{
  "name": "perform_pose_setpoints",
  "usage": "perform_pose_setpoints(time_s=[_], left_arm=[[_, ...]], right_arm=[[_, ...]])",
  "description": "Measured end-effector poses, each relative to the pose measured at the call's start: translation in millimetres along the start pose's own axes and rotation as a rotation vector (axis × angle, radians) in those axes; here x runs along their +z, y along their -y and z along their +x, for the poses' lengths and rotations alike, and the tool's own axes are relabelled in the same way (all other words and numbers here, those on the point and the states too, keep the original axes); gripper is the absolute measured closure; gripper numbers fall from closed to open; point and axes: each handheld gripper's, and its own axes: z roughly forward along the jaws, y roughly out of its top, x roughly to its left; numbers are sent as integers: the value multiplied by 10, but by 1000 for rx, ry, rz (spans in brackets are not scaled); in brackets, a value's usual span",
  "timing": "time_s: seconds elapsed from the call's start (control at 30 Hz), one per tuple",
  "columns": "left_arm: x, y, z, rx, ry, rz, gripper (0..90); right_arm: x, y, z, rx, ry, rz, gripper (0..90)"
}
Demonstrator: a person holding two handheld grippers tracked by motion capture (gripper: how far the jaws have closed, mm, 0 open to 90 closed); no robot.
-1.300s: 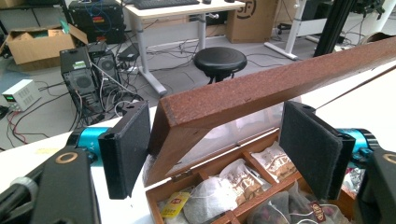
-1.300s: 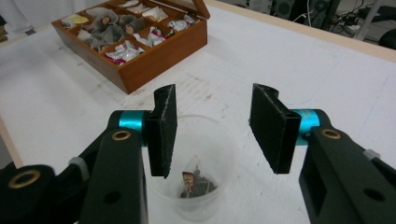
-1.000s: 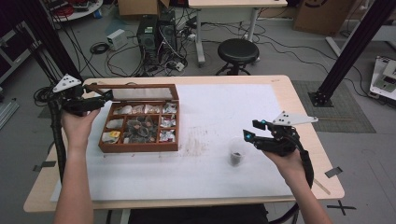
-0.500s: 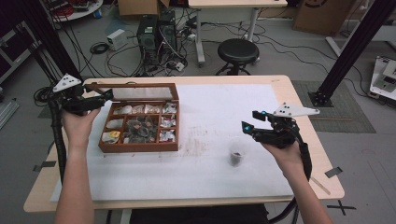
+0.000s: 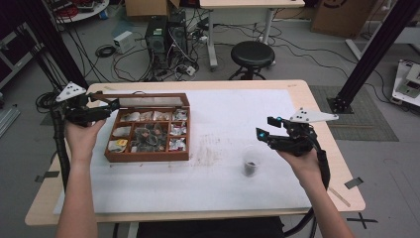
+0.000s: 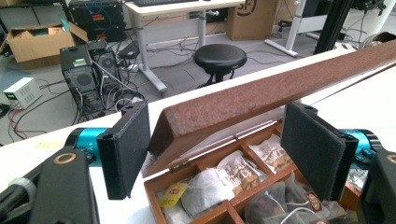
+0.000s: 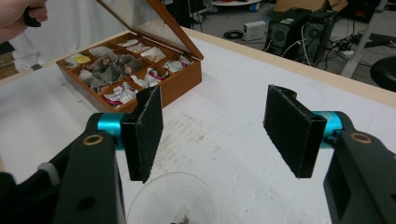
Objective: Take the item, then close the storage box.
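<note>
Tea box (image 5: 148, 131) at counter's (image 5: 223, 198) left, lid (image 6: 280, 91) half raised between left gripper (image 5: 110, 105) fingers (image 6: 125, 149), lately widening, left one touching at most. Cup (image 5: 251, 162) just below right gripper (image 5: 263, 128), fingers apart, empty. Risk: lid slipping and slamming shut, or cup knocked over.

Parted jaws flank the raised wooden lid (image 6: 280, 91) above bagged tea sachets (image 6: 219, 179).

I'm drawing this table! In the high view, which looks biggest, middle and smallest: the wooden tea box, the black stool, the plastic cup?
1. Wooden tea box, clearly biggest.
2. Black stool; it stands farther from the camera, so it may really be bigger than it looks.
3. Clear plastic cup, smallest.
</note>
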Motion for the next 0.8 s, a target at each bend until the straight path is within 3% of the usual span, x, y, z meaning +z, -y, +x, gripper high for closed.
perform_pose_setpoints(time_s=[0.7, 0.8], left_arm=[[-52, 53, -41, 12, -1, 21, 240], [-83, 85, -71, 29, -5, 34, 237]], right_arm=[[-13, -1, -49, 8, 6, -4, 384], [-16, 5, -64, 10, 6, -3, 385]])
